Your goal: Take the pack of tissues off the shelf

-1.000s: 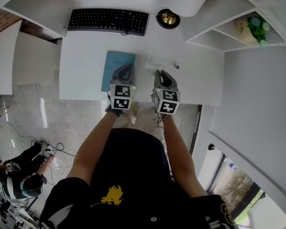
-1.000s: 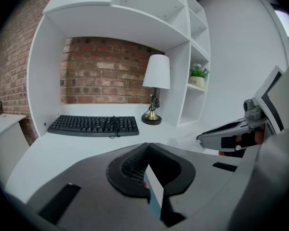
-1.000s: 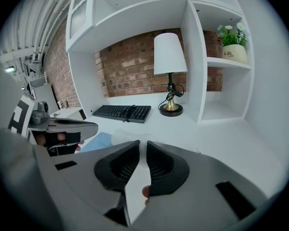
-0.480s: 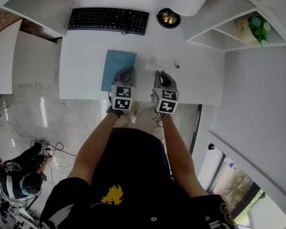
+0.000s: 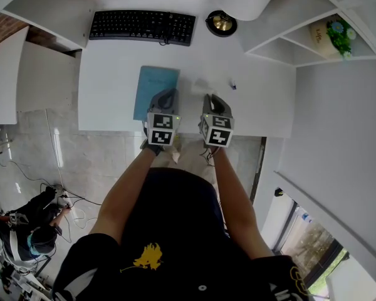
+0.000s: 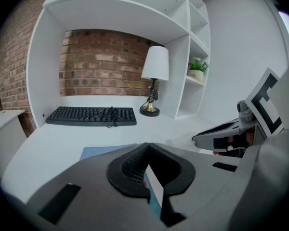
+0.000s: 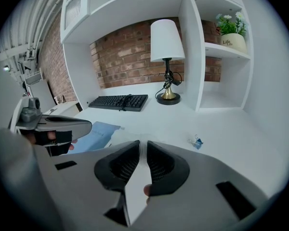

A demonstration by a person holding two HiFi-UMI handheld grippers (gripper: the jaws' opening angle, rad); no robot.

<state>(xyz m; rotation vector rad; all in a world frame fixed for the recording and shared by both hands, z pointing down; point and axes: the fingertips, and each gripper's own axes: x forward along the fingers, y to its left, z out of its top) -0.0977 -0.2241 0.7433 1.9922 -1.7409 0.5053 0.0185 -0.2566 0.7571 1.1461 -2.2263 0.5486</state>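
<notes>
Right gripper slightly lower, fingers barely apart, left gripper closed, pale pack of tissues on desk.

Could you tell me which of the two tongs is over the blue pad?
The left tongs: its tips overlap the blue pad; the right tongs sit over white desk.

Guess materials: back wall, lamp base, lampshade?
Back wall: bare red brick, matte; mortar joints show. Lamp base: likely brass-finish metal; shiny gold glint. Lampshade: matte white, probably fabric or paper; can't tell which.
</notes>
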